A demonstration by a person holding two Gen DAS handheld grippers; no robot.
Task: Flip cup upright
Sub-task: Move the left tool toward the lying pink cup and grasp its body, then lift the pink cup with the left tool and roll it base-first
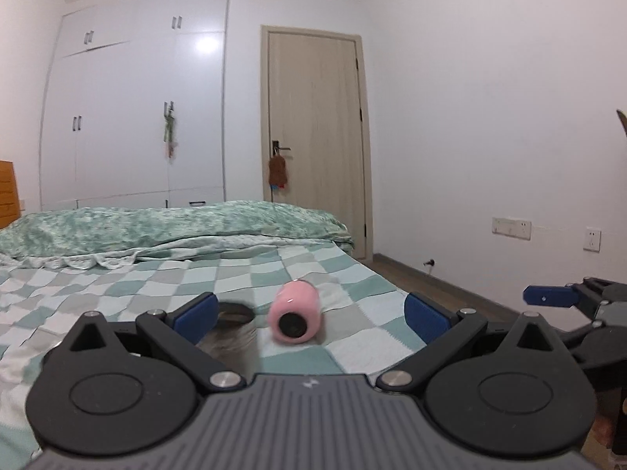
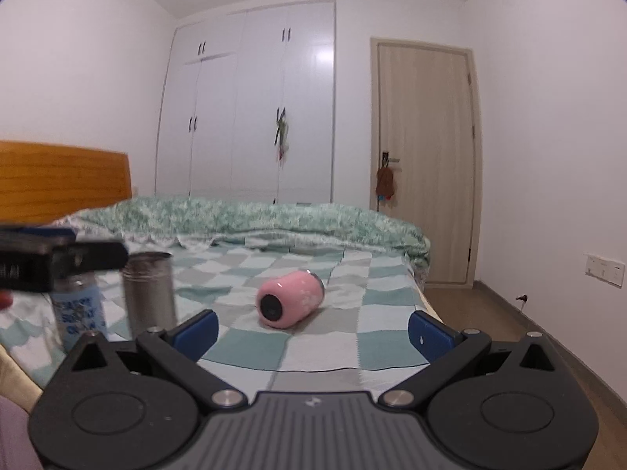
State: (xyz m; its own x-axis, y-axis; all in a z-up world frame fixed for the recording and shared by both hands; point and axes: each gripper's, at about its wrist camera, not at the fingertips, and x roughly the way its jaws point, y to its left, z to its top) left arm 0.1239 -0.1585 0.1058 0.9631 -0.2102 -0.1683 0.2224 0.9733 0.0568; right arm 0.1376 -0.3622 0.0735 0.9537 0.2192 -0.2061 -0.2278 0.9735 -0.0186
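A pink cup [image 1: 296, 311] lies on its side on the checkered bed cover, its dark base toward me; it also shows in the right wrist view [image 2: 289, 303]. My left gripper [image 1: 309, 311] is open, its blue pads wide apart, with the cup just ahead between them. My right gripper [image 2: 312, 331] is open and empty, a little short of the cup. The right gripper also shows at the right edge of the left wrist view [image 1: 556, 297]. The left gripper appears at the left edge of the right wrist view [image 2: 58, 258].
A steel cup [image 2: 149, 293] stands upright left of the pink cup, also in the left wrist view [image 1: 231, 333]. A blue printed cup [image 2: 78, 309] stands beside it. A rolled green quilt [image 1: 172, 227] lies across the far bed. The bed's right edge [image 2: 427, 305] drops to the floor.
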